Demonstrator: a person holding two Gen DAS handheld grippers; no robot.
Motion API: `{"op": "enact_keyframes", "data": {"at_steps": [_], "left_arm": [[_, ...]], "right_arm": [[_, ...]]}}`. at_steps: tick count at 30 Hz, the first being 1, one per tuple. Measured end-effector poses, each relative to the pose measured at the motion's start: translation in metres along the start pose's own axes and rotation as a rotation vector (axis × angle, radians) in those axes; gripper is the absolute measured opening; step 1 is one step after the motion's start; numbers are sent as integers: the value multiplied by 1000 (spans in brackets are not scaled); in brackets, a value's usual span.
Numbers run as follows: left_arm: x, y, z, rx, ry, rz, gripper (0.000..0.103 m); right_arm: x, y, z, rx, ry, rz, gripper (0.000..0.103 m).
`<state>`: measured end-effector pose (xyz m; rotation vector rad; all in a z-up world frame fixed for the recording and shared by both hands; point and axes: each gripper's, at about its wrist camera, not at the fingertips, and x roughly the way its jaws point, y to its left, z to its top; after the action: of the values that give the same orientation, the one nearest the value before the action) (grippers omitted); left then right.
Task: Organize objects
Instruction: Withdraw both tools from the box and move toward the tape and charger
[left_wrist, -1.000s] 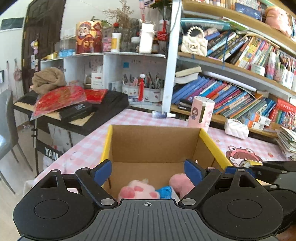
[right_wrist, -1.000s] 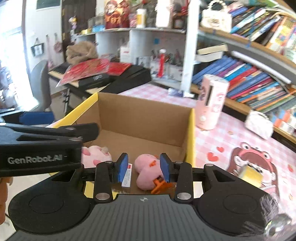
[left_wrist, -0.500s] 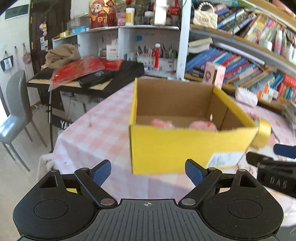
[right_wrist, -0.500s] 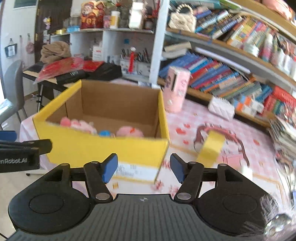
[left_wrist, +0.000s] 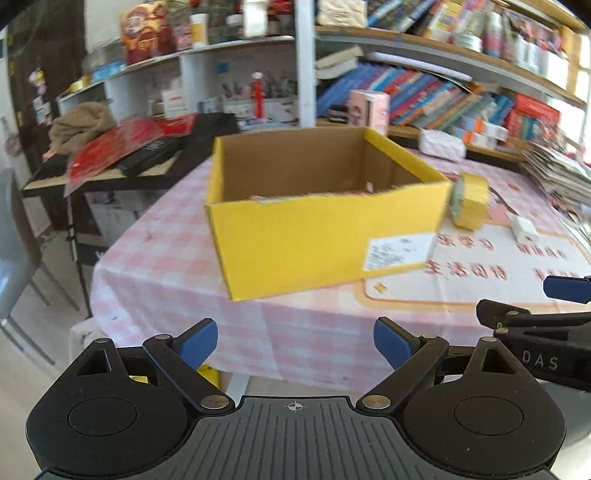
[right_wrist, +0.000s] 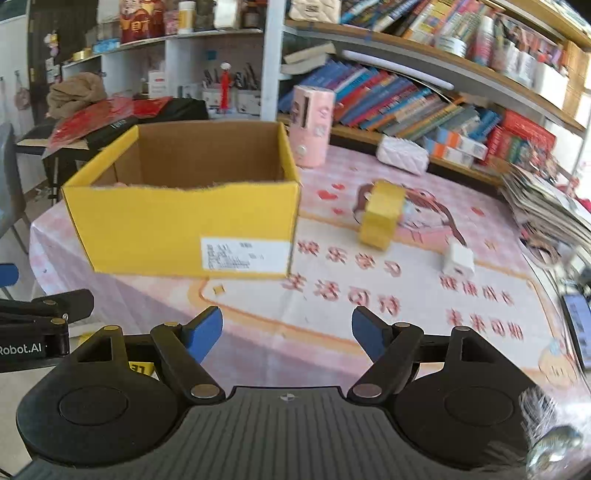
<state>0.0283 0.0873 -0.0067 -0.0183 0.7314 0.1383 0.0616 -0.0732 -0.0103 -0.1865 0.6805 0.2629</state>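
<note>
Bench under a pink checked cloth carries one yellow cardboard box at far left, open-topped, with pink shapes barely showing inside; right of it lie one yellow tape roll and, nearer, one small white block; one pink canister stands behind; left tool and right tool both widening, nothing between the jaws.
</note>
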Motion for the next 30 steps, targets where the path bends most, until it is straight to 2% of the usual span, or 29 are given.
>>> {"op": "enact_keyframes", "data": {"at_steps": [5,17,23,30], "left_arm": [[2,-24,-3,67,25,-63,93],[3,-85,5,231,-17,-258,97],[6,-101,12,227,-23,-312,97],[14,-118,19,235,-27,-344,97]], "right_arm": [[-16,-11,-20,17,18,-52,80],[-41,-65,-47,183,51,-250,91],[-45,-82,-49,205,62,-310,94],[-43,-100,-47,217,65,-338,95]]}}
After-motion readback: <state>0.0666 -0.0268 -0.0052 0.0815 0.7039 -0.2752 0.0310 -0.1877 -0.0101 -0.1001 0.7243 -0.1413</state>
